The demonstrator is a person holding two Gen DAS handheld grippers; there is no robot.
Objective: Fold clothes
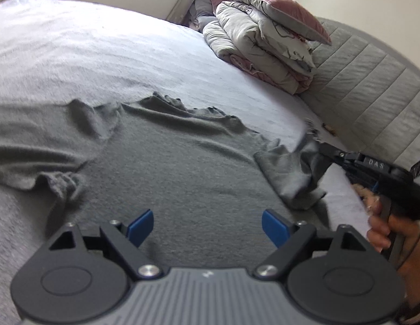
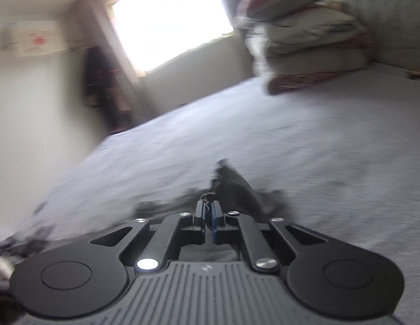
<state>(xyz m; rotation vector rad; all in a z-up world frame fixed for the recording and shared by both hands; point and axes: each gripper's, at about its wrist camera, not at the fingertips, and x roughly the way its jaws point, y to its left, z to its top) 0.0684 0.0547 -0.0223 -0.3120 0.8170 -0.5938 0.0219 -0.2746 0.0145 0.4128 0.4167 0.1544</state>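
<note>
Right gripper [image 2: 209, 218] pinches sleeve of dark grey knit T-shirt [image 1: 166, 162], likely to fold it inward. Left gripper [image 1: 207, 226], fingers spread, hovers above shirt body.

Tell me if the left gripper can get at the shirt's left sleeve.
Probably yes: the left gripper hovers open above the grey shirt, and the left sleeve lies flat with nothing on it.

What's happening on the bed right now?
A person is folding a grey shirt spread on the bed. The right gripper is shut on the shirt's sleeve, lifting it at the shirt's right side. The left gripper hovers open over the shirt body, gripping nothing. Folded bedding is stacked by the headboard.
</note>
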